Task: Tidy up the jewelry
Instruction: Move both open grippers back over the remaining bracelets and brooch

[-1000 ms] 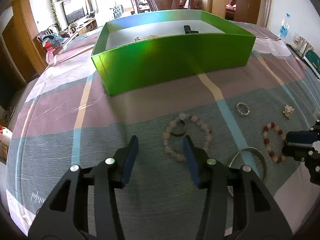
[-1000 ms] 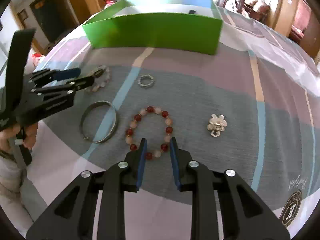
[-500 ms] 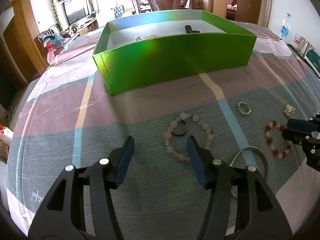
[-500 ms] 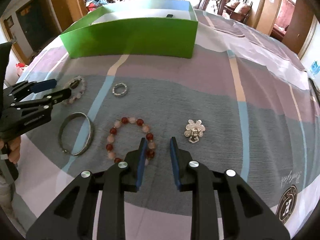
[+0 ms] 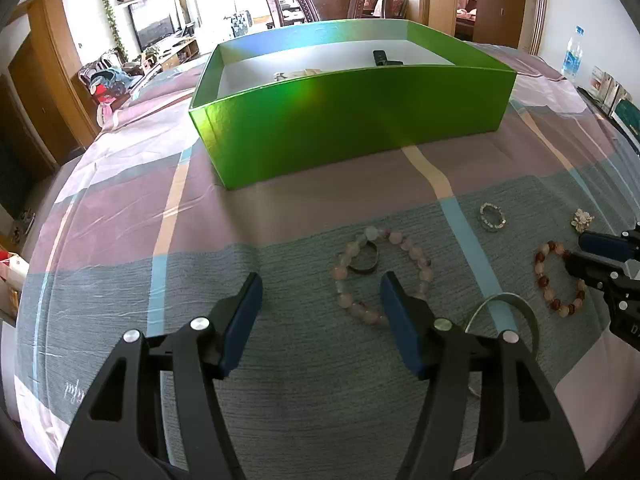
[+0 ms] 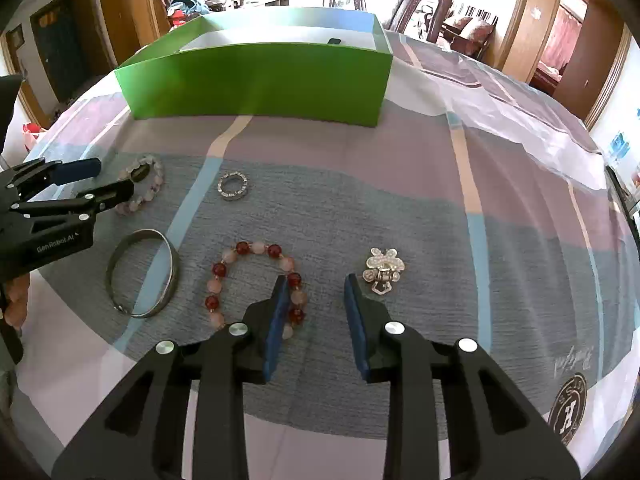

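Now both hand-held grippers, left (image 5: 320, 312) and right (image 6: 314, 308), hover released; beads (image 6: 256, 280) beside right could snag, scatter.

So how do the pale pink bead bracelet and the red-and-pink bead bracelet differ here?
The pale pink bead bracelet has beads of one soft pink tone; the red-and-pink bead bracelet mixes dark red beads with pale ones. The pale pink one has a dark metal ring lying inside its loop; the red-and-pink one encloses only cloth. The pale pink one lies ahead of the left claw, the other by the right claw. Both lie flat on the tablecloth.
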### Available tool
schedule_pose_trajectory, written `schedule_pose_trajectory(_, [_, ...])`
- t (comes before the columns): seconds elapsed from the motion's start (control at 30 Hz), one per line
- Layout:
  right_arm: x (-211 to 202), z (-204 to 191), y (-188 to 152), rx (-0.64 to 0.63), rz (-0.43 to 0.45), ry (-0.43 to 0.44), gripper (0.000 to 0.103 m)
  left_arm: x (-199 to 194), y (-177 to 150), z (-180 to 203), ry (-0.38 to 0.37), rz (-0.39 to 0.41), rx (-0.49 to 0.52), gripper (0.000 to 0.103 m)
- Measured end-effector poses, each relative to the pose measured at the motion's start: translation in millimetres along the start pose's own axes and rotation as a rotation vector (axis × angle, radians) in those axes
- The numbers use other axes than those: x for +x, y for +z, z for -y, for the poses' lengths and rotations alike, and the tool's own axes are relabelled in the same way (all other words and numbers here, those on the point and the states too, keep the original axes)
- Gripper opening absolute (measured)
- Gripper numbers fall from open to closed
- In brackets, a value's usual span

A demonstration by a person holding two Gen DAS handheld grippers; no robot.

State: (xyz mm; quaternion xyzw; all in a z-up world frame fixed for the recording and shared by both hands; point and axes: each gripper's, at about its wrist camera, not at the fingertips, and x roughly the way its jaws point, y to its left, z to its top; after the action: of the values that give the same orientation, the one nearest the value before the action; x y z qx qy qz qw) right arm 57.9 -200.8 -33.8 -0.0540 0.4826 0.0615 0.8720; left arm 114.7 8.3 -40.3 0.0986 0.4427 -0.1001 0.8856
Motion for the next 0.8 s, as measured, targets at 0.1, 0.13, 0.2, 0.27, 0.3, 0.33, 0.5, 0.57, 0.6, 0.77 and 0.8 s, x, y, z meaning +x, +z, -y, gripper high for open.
schedule_pose_trajectory(0.1, [0.2,0.2,-0.3,0.002,0.000,-0.001,0.031,0.1,-0.1,-0.2,0.001,0.000,-0.001,0.063])
schedule_pose_trajectory(0.13, [0.3,0.4,-0.3,0.004,0.000,-0.001,0.032,0.0,-0.2,-0.1,0.001,0.000,-0.001,0.063])
schedule_pose_trajectory(0.2, [0.3,0.4,-0.3,0.003,0.000,-0.001,0.032,0.0,-0.3,-0.3,0.002,0.000,0.000,0.063])
schedule_pose_trajectory(0.27, [0.3,0.5,-0.3,0.003,0.000,-0.002,0.032,-0.1,-0.4,-0.1,0.004,0.001,0.001,0.064])
schedule_pose_trajectory(0.3, [0.2,0.5,-0.3,0.003,0.000,-0.001,0.032,-0.1,-0.5,-0.3,0.004,0.001,0.001,0.064])
schedule_pose_trajectory(0.33, [0.3,0.6,-0.3,0.003,0.000,-0.002,0.032,-0.1,-0.5,-0.7,0.003,0.000,0.001,0.064])
schedule_pose_trajectory(0.5, [0.0,0.5,-0.5,0.002,0.001,-0.002,0.032,-0.2,-0.7,-0.3,0.005,0.001,0.001,0.064])
schedule_pose_trajectory(0.57, [-0.1,1.0,-0.4,0.003,0.001,-0.003,0.032,-0.2,-0.7,-0.4,0.005,0.001,0.001,0.065])
schedule_pose_trajectory(0.6, [-0.1,0.7,-0.6,0.003,0.001,-0.002,0.032,-0.2,-0.6,-0.3,0.005,0.001,0.001,0.065])
schedule_pose_trajectory(0.77, [-0.1,0.7,-0.6,0.002,0.002,-0.003,0.032,-0.2,-0.6,-0.4,0.005,0.001,0.002,0.066])
schedule_pose_trajectory(0.8, [-0.1,0.8,-0.6,0.001,0.002,-0.004,0.032,-0.2,-0.6,-0.8,0.005,0.000,0.001,0.066])
